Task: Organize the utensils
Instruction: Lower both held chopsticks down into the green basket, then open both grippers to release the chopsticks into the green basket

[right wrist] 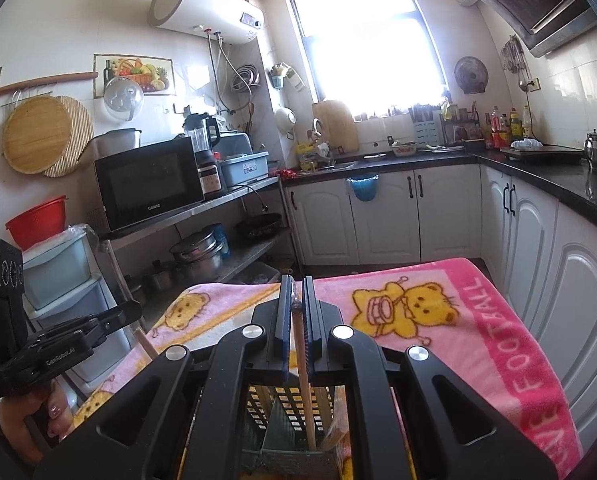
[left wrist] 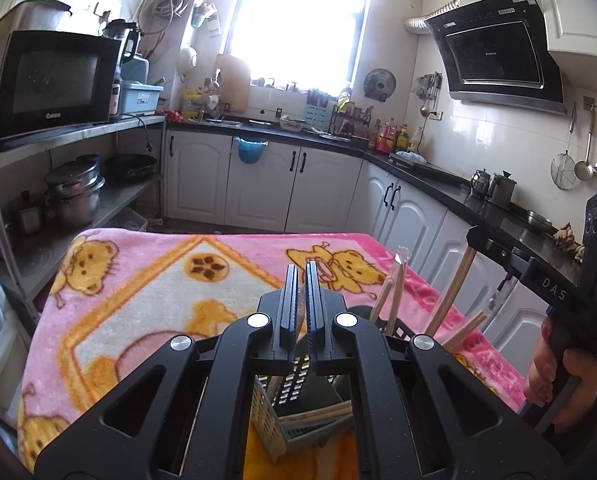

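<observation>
My right gripper [right wrist: 297, 280] is shut on a wooden chopstick [right wrist: 303, 364] with a clear wrapper at its top. The stick's lower end stands inside a slotted utensil holder [right wrist: 290, 408] right under the jaws. My left gripper [left wrist: 302, 270] is shut too, with a thin chopstick [right wrist: 147, 345] hanging from its tips. In the left wrist view the holder [left wrist: 266, 412] lies below the jaws with chopsticks inside. Several wrapped chopsticks [left wrist: 396, 292] lean out of it at the right. The right gripper [left wrist: 474, 240] shows there with its stick [left wrist: 450, 292] in the holder.
A pink bear-print blanket [left wrist: 146, 300] covers the table under the holder. A hand [left wrist: 554, 376] grips the right tool, another hand [right wrist: 30, 412] the left. White cabinets [right wrist: 558, 264] and a dark counter run close on the right, metal shelves with pots [left wrist: 74, 196] on the left.
</observation>
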### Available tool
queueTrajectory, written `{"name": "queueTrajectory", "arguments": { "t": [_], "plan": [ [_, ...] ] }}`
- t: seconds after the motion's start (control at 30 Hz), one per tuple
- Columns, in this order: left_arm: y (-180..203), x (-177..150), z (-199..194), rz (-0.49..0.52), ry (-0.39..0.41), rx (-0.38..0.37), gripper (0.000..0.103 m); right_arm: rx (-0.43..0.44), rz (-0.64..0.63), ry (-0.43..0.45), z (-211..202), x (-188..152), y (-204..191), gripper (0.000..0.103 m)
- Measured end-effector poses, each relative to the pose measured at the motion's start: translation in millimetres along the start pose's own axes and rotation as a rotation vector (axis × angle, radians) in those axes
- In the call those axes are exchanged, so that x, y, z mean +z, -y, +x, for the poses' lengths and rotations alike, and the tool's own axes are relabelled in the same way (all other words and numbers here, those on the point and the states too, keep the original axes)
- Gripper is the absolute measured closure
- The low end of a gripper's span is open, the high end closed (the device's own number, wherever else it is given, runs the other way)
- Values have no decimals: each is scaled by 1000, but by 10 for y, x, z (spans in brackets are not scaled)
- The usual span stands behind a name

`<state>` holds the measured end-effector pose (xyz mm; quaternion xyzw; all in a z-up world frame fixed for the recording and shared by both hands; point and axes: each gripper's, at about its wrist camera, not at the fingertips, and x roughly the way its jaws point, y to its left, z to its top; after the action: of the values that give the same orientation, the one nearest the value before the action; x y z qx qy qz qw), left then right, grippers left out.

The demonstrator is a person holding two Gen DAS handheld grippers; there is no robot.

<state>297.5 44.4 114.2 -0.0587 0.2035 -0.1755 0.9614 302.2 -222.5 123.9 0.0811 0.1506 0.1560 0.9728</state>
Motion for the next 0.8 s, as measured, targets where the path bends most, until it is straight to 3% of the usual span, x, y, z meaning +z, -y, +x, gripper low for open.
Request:
{"name": "queueTrajectory", "arguments": {
  "t": [0.23,0.3,0.43,0.57,0.63,0.73,0.8],
  "plan": [
    [51,-60,15,12,-16,-10,101,-34,-5,-13,-167,-29,96,97],
    [65,-83,15,20,-21,-1,97,-43,-14,-19,-226,-35,127,91],
    [90,-110,21,11,-39,-1,85,-60,-27,-26,-326,-58,170,86],
    [82,-138,-75,-8,-28,-7,58,-93,-46,-33,-398,-112,173,78],
    [69,-148,-114,-21,-32,-12,55,-90,-49,-33,-439,-142,170,74],
    [94,-148,-197,-15,-25,5,38,-96,-50,-42,-492,-183,169,67],
    [88,-138,-289,-25,-7,1,33,-97,-52,-45,-531,-197,170,62]
  ]
}}
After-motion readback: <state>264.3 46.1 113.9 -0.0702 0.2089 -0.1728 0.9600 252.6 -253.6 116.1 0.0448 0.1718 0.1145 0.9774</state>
